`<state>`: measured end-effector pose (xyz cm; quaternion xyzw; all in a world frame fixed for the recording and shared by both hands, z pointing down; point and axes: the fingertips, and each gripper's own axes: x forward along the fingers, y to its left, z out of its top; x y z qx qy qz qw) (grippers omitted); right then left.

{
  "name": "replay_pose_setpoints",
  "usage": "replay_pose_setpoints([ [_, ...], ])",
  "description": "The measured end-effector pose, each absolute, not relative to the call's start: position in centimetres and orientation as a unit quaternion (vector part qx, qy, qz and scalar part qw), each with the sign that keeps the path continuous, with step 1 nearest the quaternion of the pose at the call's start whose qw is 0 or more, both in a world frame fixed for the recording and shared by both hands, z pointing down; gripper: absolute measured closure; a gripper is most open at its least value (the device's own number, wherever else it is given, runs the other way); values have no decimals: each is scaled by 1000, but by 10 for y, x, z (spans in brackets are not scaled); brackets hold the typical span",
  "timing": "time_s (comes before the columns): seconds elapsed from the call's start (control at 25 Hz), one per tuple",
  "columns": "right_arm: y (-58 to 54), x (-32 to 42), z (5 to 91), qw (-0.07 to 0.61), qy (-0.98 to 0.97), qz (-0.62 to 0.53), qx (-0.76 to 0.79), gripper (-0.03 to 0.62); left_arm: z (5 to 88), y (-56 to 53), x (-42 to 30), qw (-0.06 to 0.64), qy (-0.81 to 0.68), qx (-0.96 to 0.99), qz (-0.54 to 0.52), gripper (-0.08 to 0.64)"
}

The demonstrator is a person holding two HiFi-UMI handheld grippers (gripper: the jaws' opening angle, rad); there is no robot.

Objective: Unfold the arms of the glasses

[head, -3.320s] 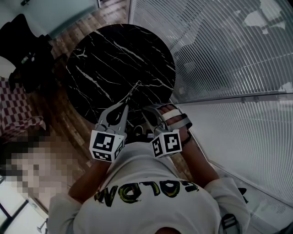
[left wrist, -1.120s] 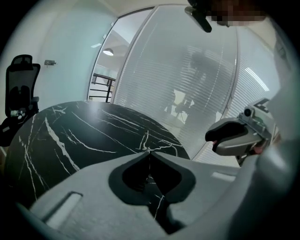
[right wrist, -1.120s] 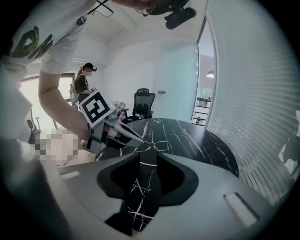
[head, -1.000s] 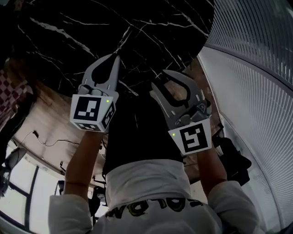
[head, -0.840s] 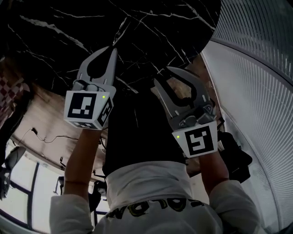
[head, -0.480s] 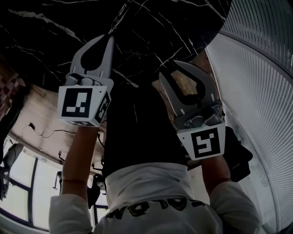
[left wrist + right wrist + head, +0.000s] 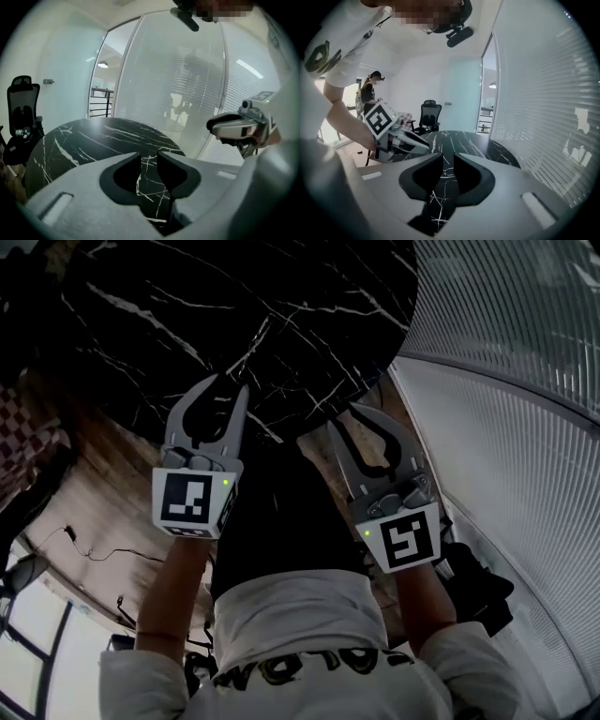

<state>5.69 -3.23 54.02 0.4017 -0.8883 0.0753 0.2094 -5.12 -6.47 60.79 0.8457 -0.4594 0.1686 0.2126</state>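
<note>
My left gripper (image 7: 226, 383) hangs over the near edge of the round black marble table (image 7: 141, 324), and its jaws are opening. Only veined tabletop shows between them in the left gripper view (image 7: 149, 157). A thin pale line (image 7: 253, 338) lies on the table just past its tips. It may be the glasses, but the picture is too dark to tell. My right gripper (image 7: 373, 423) is beside the table's right edge. Its jaws are closing, a narrow gap is left, and nothing is in it (image 7: 449, 159).
A glass wall with blinds (image 7: 525, 352) curves round the right side. A black office chair (image 7: 430, 115) stands beyond the table, and a person (image 7: 370, 91) stands far off. A checked seat (image 7: 28, 446) sits on the wooden floor (image 7: 103, 465) at left.
The left gripper's jaws, shut in the earlier frames, have sprung apart. The right gripper's jaws have narrowed. Both grippers sit closer to the person in the picture, and the view has shifted.
</note>
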Motion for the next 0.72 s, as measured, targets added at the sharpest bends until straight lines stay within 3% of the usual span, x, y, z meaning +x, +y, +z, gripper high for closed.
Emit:
replay_pose_setpoints([
  [0.12,-36,56,489,179,-891,73,410,518,549,-51,-49,212,-455,852,149,459],
  [0.28,-29,53,428,150,-899,61,408,518,476,-27,-37,203,-437,869,111,557],
  [0.72,17,38,329,77,-914,58,394,522,368,16,-16,167,-405,895,78,557],
])
